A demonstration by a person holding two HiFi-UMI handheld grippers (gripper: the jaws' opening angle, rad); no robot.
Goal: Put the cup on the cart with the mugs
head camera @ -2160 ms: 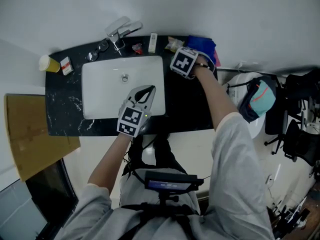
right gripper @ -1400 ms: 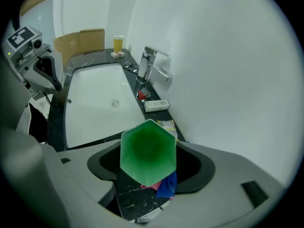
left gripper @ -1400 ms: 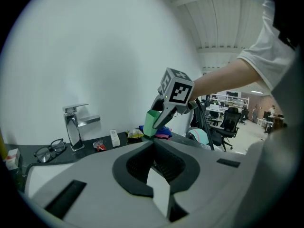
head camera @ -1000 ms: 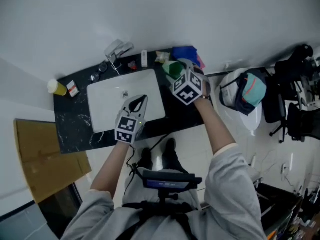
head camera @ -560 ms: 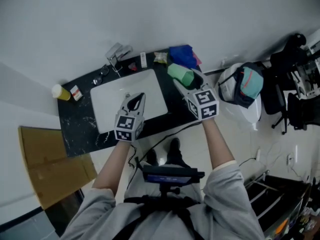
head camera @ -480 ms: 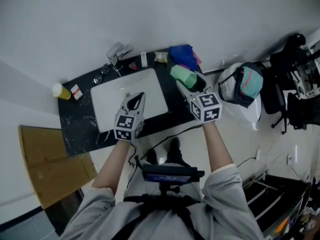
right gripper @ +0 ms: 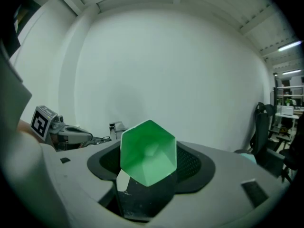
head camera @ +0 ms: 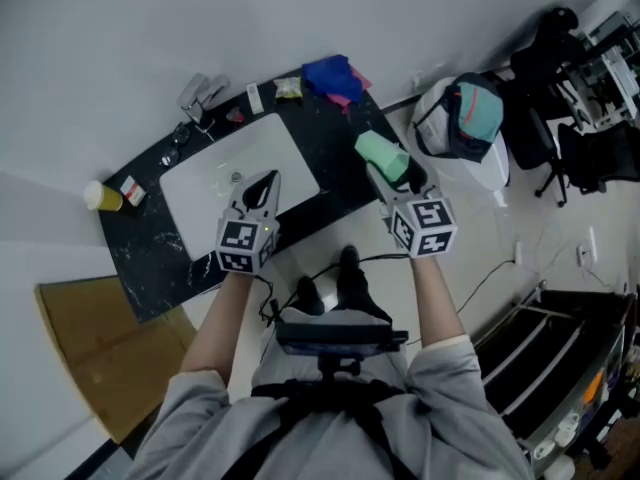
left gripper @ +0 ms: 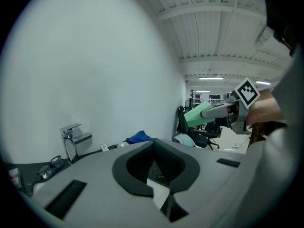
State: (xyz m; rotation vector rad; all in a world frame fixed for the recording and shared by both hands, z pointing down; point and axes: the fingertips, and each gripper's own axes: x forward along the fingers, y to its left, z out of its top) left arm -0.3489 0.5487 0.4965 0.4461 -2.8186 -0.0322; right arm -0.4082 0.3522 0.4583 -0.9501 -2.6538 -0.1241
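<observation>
The right claw point(head camera: 392, 176) is clamped on the green faceted plastic cup point(head camera: 379, 154). The cup has left its spot beside the crumpled blue cloth point(head camera: 330, 74) at the back of the black marbled tabletop point(head camera: 140, 253) and now hangs in the air by the tabletop's right end. The left claw point(head camera: 262, 186), tips together and empty, still hovers over the front rim of the white rectangular sink point(head camera: 205, 193).
</observation>
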